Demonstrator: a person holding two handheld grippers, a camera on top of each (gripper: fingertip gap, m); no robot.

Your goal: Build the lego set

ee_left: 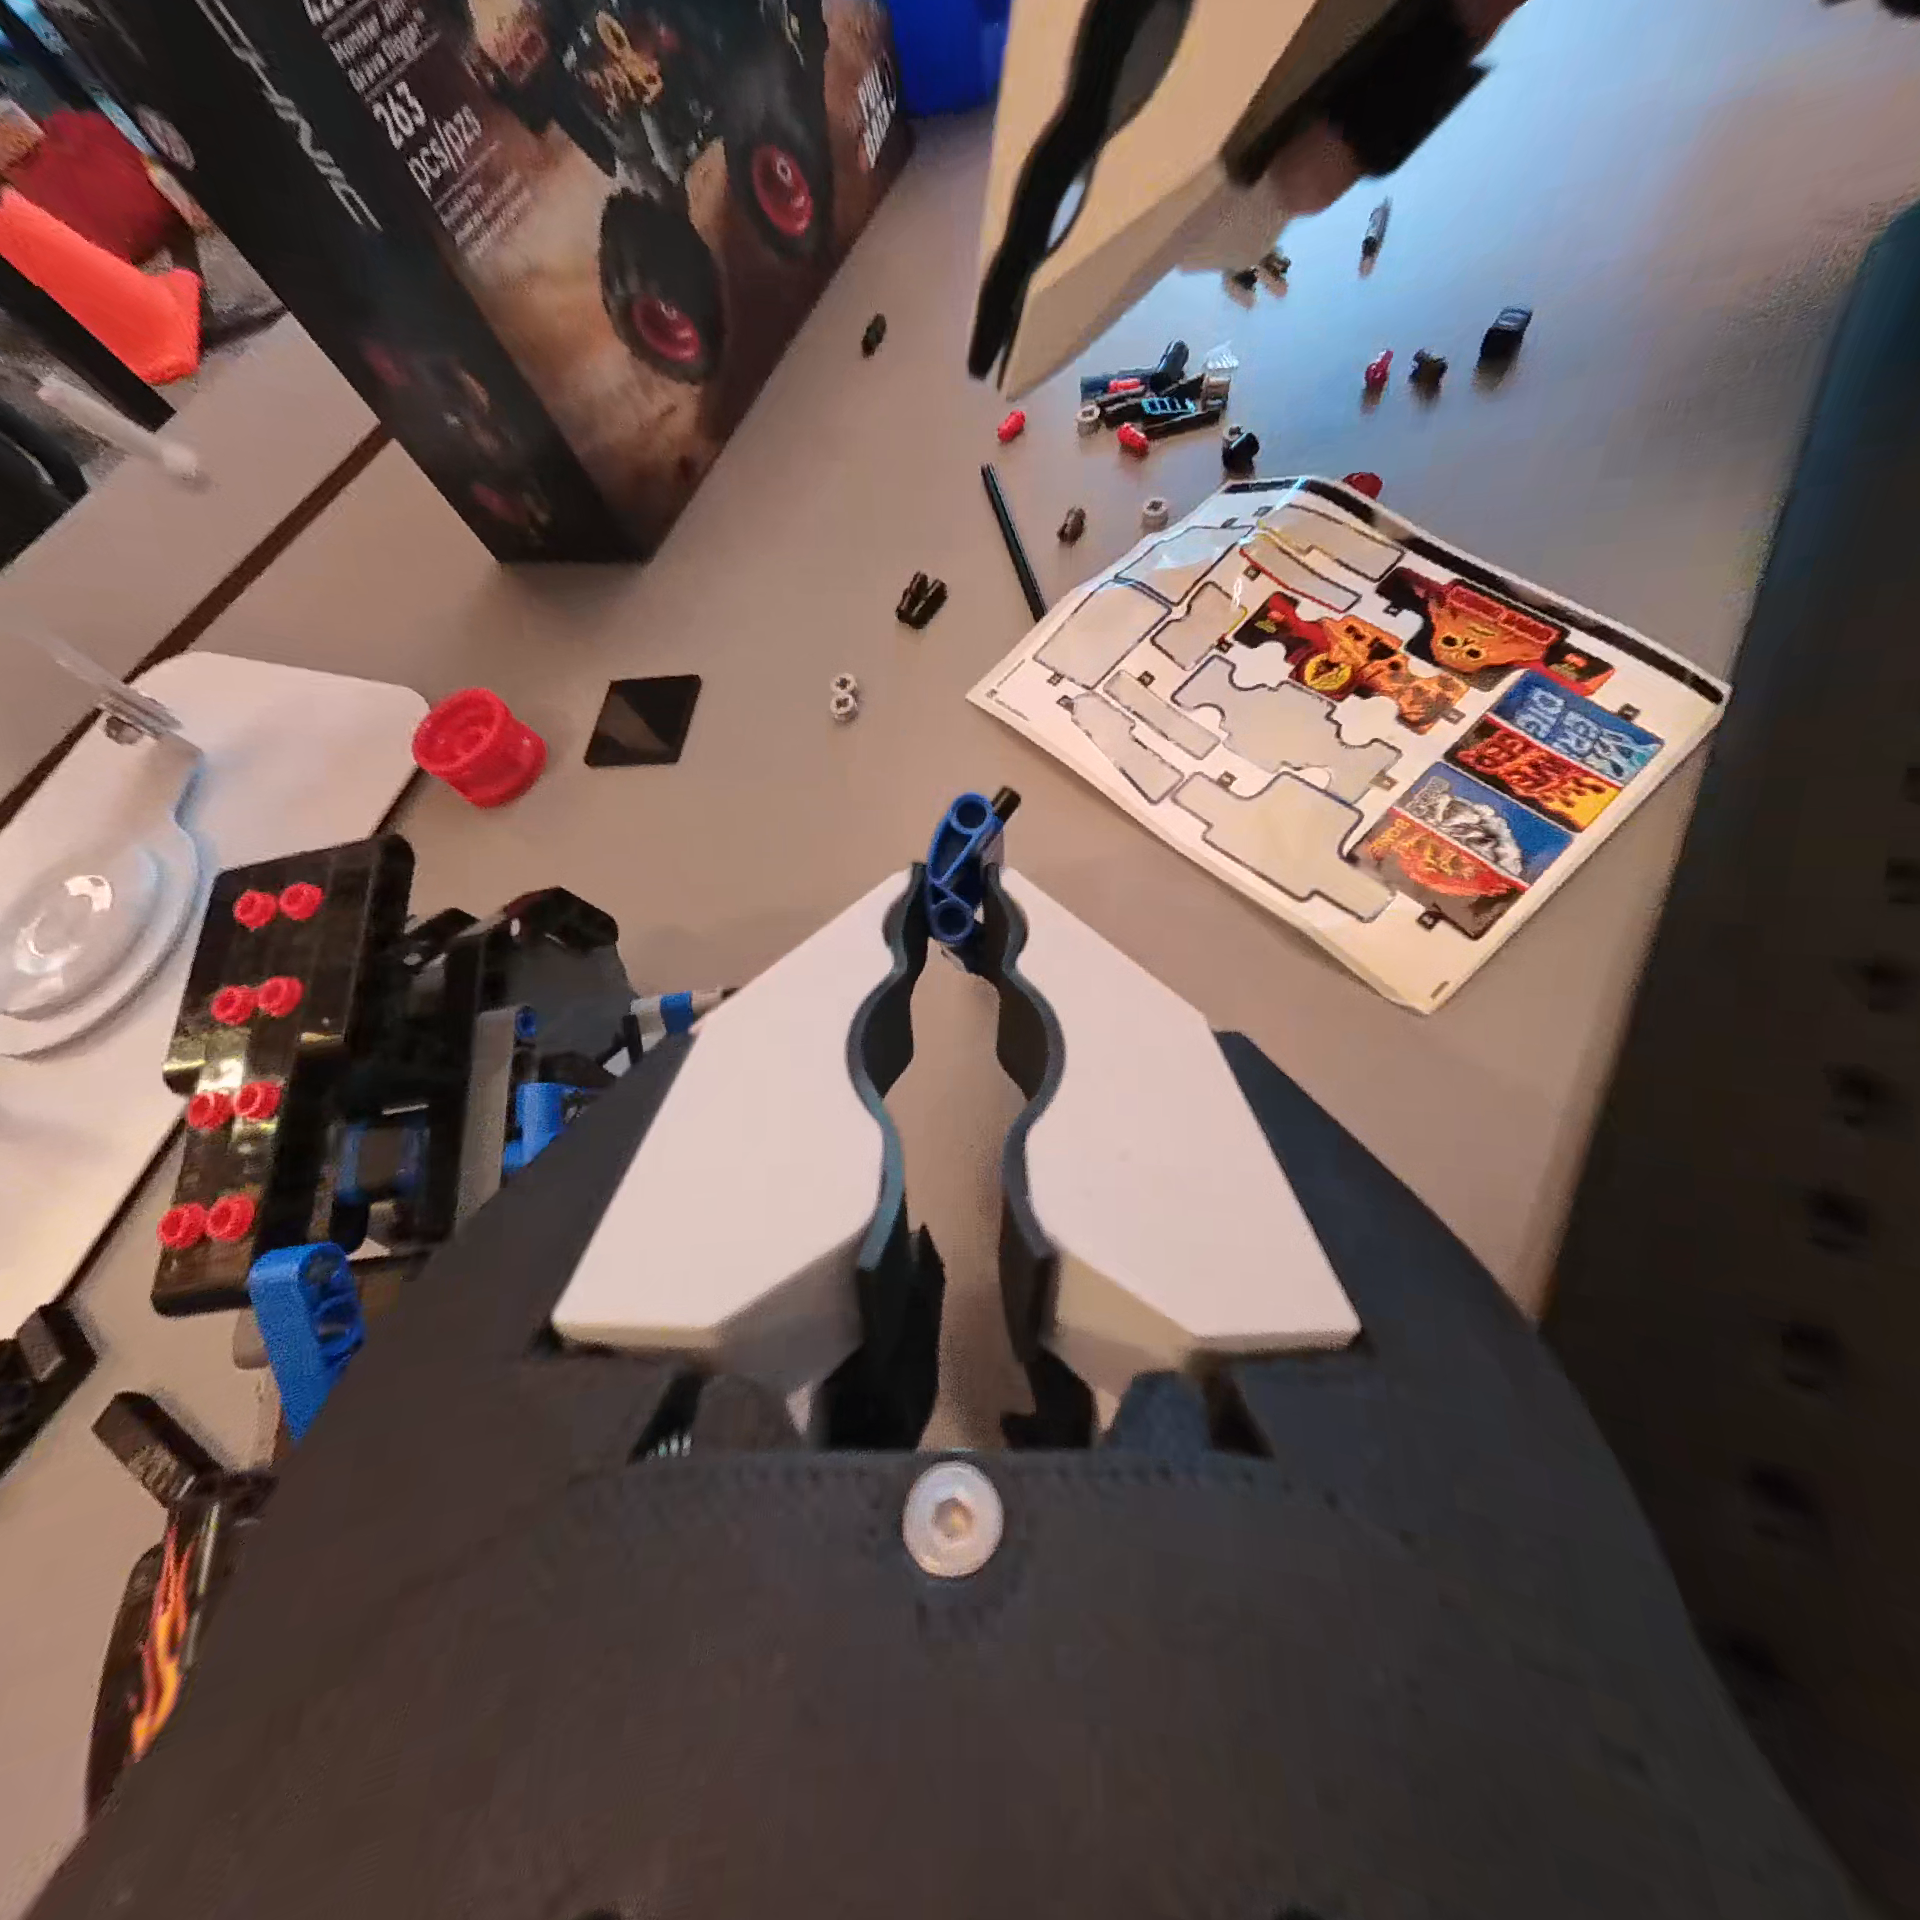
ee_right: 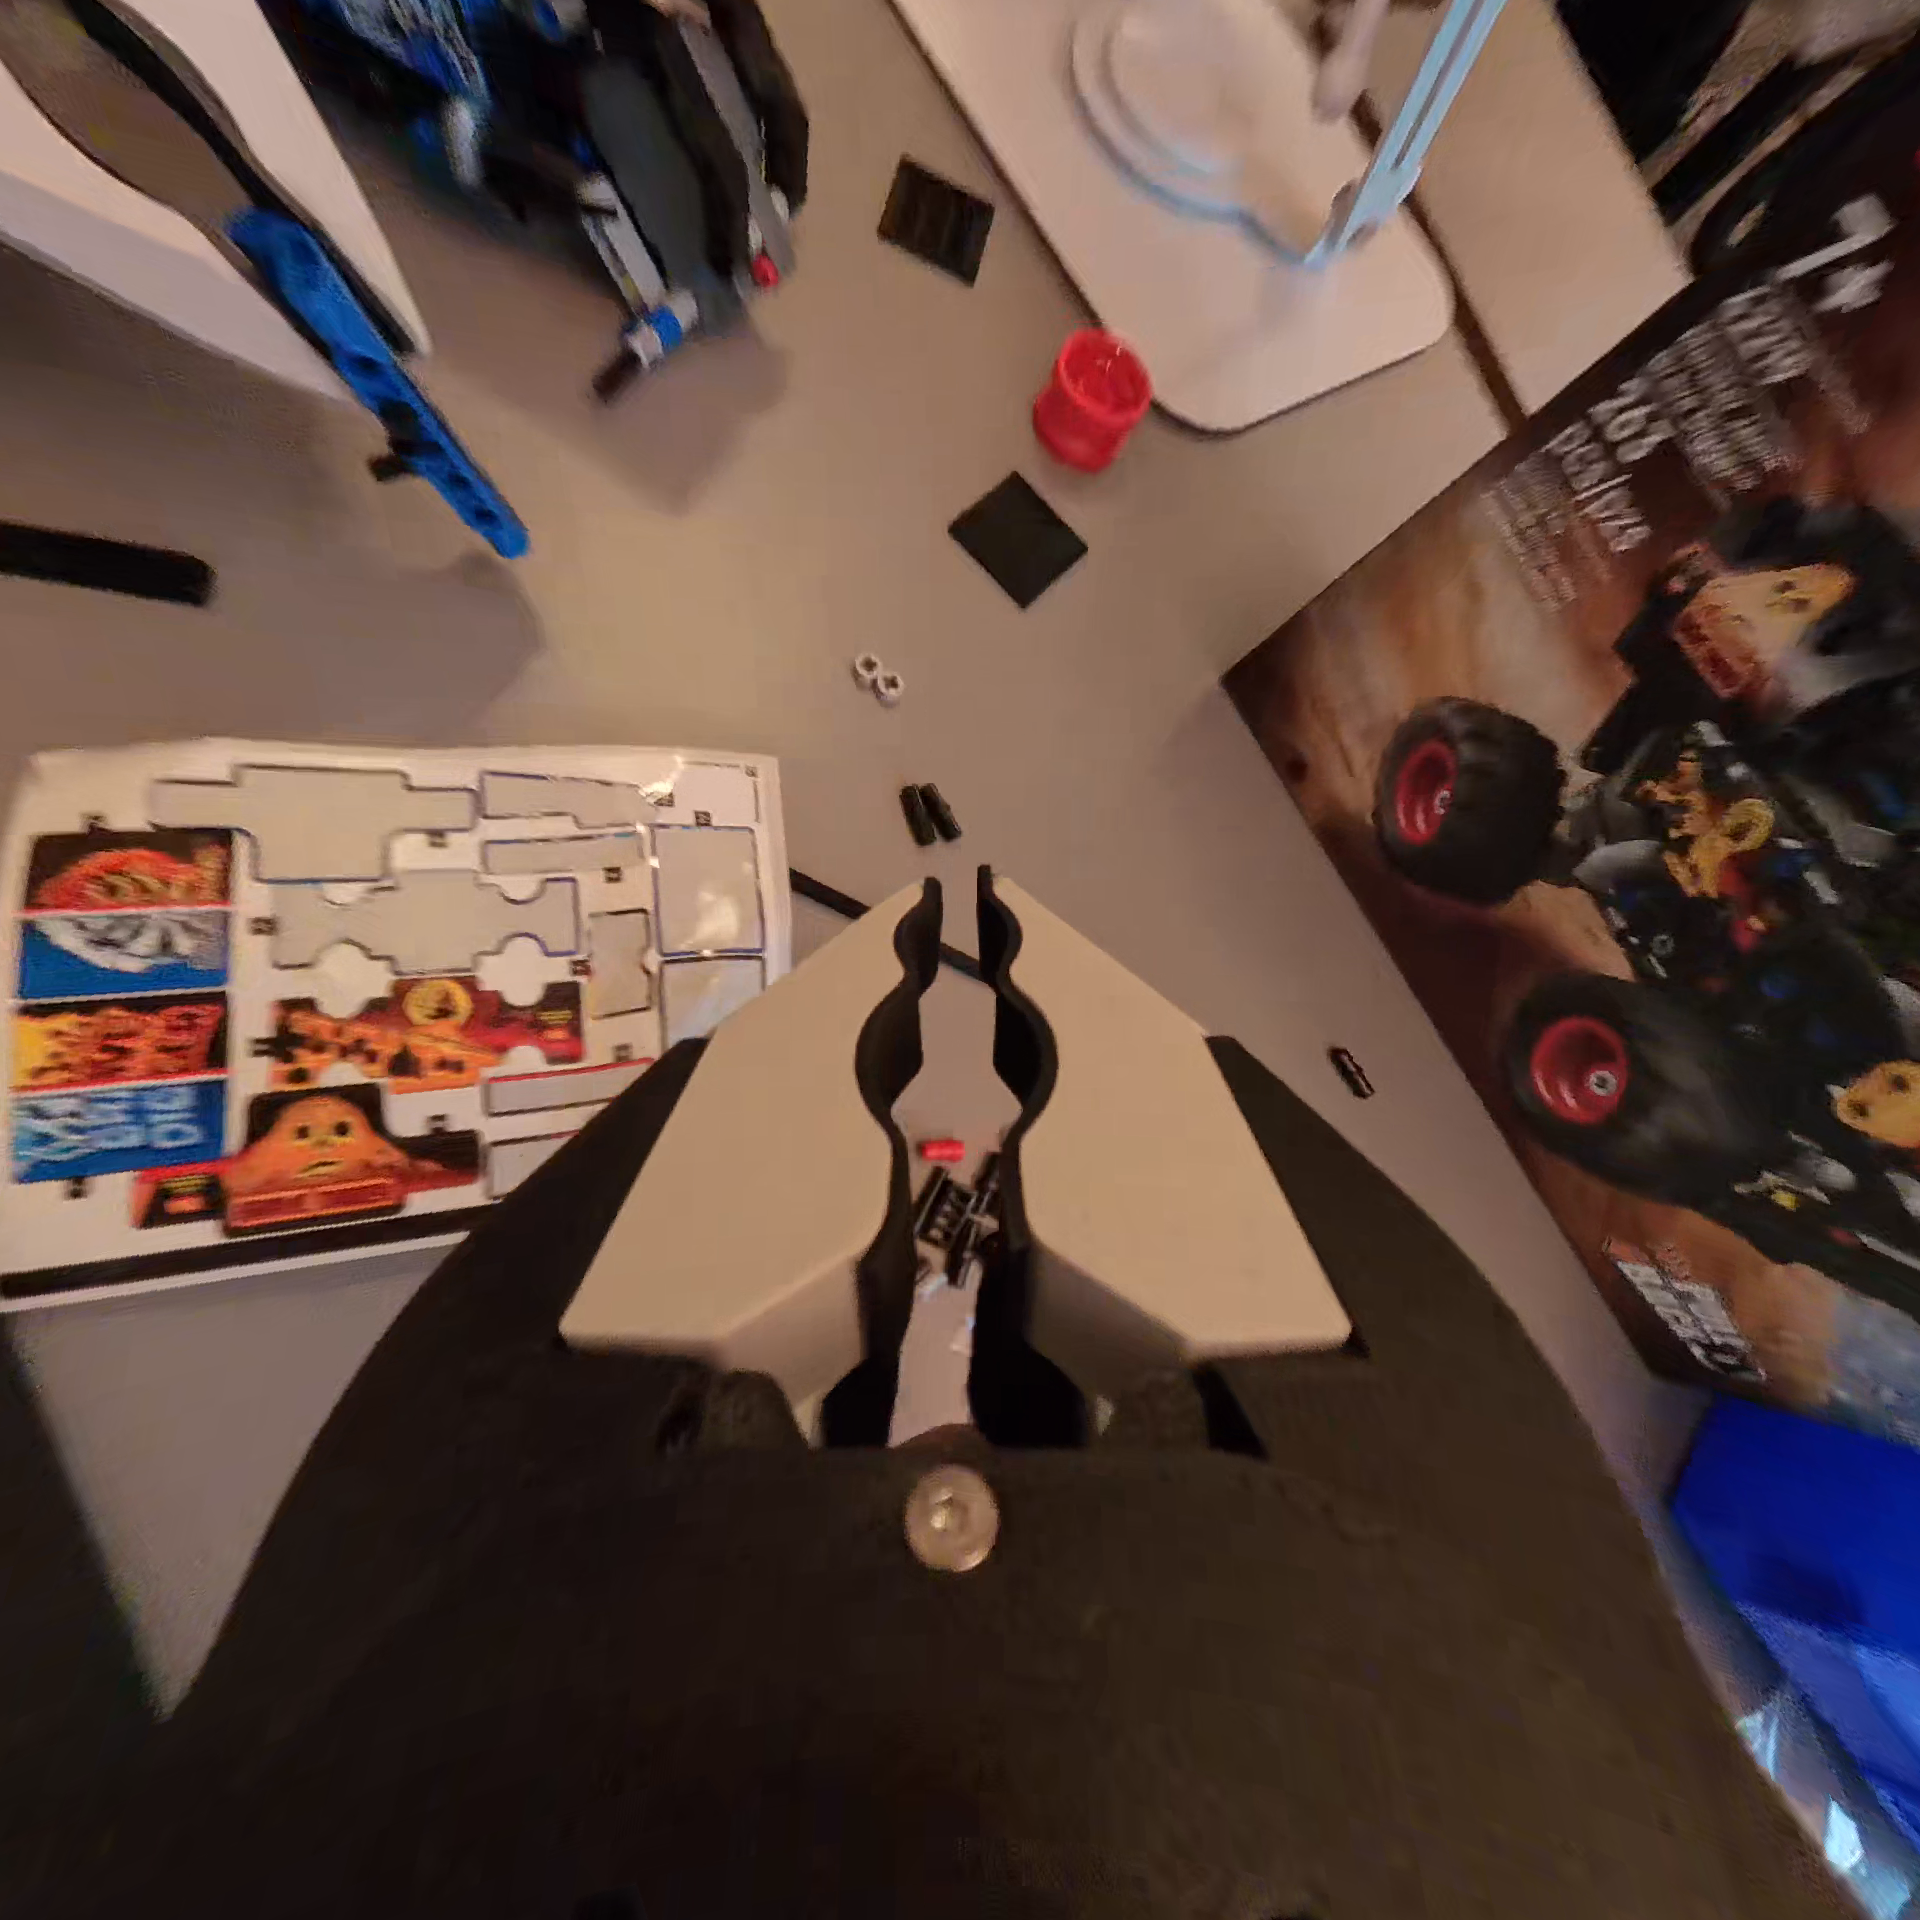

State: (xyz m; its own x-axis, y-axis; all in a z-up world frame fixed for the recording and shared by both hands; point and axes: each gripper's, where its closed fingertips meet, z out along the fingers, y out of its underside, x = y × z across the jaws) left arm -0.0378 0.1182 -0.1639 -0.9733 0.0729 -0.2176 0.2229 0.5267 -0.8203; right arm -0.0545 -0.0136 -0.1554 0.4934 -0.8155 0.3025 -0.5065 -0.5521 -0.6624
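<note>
My left gripper [ee_left: 961,883] is shut on a blue beam [ee_left: 964,852] with a black pin in it, held above the grey table. The partly built black and blue model [ee_left: 312,1039] with red pins lies just to its left. My right gripper [ee_right: 956,883] is empty, its jaws a narrow gap apart, above the table near two black pins [ee_right: 928,812]. It also shows at the top of the left wrist view [ee_left: 997,364]. In the right wrist view the blue beam [ee_right: 374,364] and the model [ee_right: 623,135] sit at the top left.
A sticker sheet [ee_left: 1351,727] [ee_right: 395,987], a red wheel hub [ee_left: 478,746] [ee_right: 1091,400], a black tile [ee_left: 642,719] [ee_right: 1018,540] and two grey bushes [ee_right: 878,681] lie on the table. The set box [ee_left: 468,260] [ee_right: 1610,831] stands beside them. Small loose parts [ee_left: 1153,400] are scattered farther off. A white stand base [ee_left: 270,748] is nearby. The gap from one gripper's tips to the other's is roughly 15 cm. Both grippers' tips are roughly 15 cm from the black tile [ee_right: 1018,540]. My left wrist view [ee_left: 652,707] looks at it from another angle.
</note>
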